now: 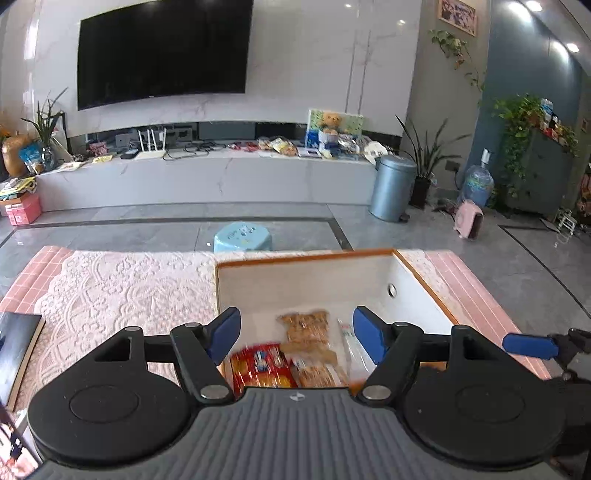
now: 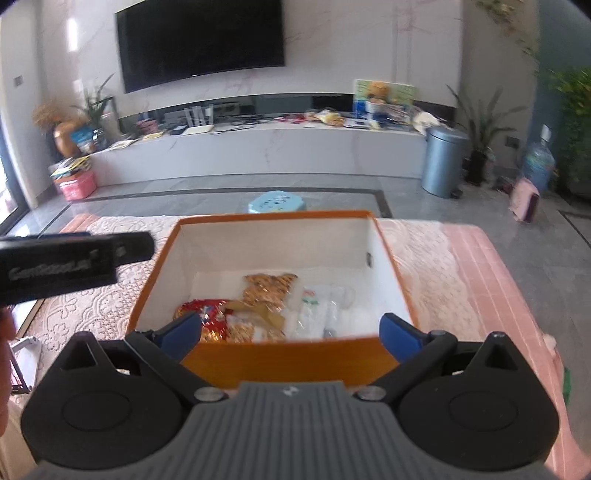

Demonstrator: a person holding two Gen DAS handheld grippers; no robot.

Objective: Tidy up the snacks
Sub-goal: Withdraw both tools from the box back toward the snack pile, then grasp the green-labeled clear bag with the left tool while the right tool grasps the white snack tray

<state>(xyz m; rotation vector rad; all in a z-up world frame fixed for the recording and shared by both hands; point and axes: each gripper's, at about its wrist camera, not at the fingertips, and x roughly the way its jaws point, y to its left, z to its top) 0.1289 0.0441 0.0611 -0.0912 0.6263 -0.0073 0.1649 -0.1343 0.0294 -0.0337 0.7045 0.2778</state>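
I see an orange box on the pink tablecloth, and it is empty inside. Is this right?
Not quite. The orange box on the pink tablecloth is not empty: several snack packets lie on its white floor. The right wrist view shows this.

A large dark television [image 1: 162, 51] is mounted on a pale marble-look wall [image 1: 314, 62], above a long low white ledge [image 1: 207, 177] on which papers, cables and packets are scattered. The floor [image 1: 295, 229] is laid with grey tiles edged by a dark inlaid line. A grey-blue lidded bin [image 1: 391, 188] is placed at the ledge's right end, beside a potted plant [image 1: 424, 158] and a blue water bottle [image 1: 478, 181]. A light blue stool [image 1: 242, 236] is seen on the floor beyond the bench [image 1: 110, 284], which is covered with a pink checked cloth and white lace. Recessed ceiling lights [image 1: 533, 5] are reflected in a glossy blue-grey wall [image 1: 524, 70]. A framed picture [image 1: 457, 14] is hung high on the right.
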